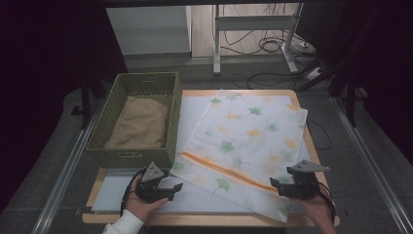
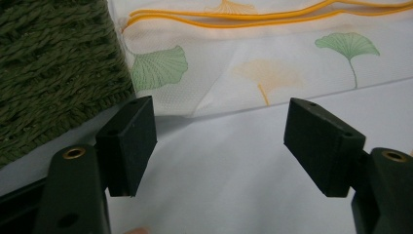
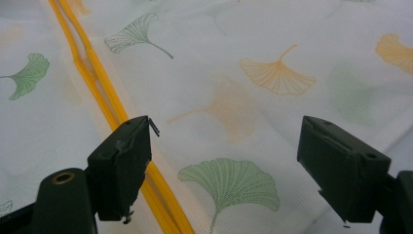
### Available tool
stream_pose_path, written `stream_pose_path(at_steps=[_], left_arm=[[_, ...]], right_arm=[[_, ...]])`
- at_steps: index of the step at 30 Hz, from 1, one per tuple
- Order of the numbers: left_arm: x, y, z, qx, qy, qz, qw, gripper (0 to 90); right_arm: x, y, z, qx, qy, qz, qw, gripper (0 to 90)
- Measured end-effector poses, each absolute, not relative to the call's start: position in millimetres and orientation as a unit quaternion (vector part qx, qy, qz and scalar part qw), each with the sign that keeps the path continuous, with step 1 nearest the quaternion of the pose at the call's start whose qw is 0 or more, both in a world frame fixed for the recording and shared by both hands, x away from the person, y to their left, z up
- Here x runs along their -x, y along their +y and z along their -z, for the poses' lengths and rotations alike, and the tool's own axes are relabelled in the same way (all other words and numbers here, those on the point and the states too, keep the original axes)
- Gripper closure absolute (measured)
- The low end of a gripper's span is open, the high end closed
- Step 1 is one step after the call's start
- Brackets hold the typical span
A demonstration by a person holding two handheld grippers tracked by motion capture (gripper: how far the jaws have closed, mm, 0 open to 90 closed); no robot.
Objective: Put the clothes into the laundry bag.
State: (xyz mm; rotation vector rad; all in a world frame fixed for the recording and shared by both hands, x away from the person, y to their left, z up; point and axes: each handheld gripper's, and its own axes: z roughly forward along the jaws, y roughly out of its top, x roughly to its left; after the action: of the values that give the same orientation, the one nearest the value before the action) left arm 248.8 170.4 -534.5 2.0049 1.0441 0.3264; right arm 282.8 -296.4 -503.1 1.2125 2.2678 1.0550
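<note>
Item: mesh bag (image 1: 246, 139), white with ginkgo-leaf print and orange zipper (image 1: 229, 169), lying flat on the white board (image 1: 195, 200), just right of the green woven basket (image 1: 119, 157) holding tan cloth (image 1: 140, 122).

My left gripper (image 1: 171, 187): jaws spread, empty, at the bag's near-left corner.

My right gripper (image 1: 281, 187): jaws spread, over the bag's near-right end, beside the zipper.

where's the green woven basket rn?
In the high view, the green woven basket sits at the table's left, holding a folded tan cloth, its right wall beside the white leaf-print mesh bag, just beyond the left gripper.
</note>
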Motion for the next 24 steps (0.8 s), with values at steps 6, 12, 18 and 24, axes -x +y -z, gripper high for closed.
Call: stream_pose_path(at_steps=[6,12,18,24], left_arm=[[-247.8,170.5,534.0,-0.799,0.414,-0.129,0.416,26.9],[-246.0,172.0,533.2,-0.797,0.412,-0.127,0.423,26.8],[-245.7,171.7,533.3,-0.797,0.412,-0.129,0.421,26.8],[-247.0,170.0,534.6,-0.800,0.413,-0.128,0.417,26.8]], right_arm=[[-282.0,-295.8,503.0,-0.426,0.806,-0.373,0.173,21.9],[-282.8,-292.0,502.2,-0.421,0.810,-0.373,0.168,23.1],[-281.6,-291.5,498.5,-0.418,0.809,-0.378,0.168,26.5],[-282.6,-291.6,494.5,-0.412,0.811,-0.380,0.167,30.0]])
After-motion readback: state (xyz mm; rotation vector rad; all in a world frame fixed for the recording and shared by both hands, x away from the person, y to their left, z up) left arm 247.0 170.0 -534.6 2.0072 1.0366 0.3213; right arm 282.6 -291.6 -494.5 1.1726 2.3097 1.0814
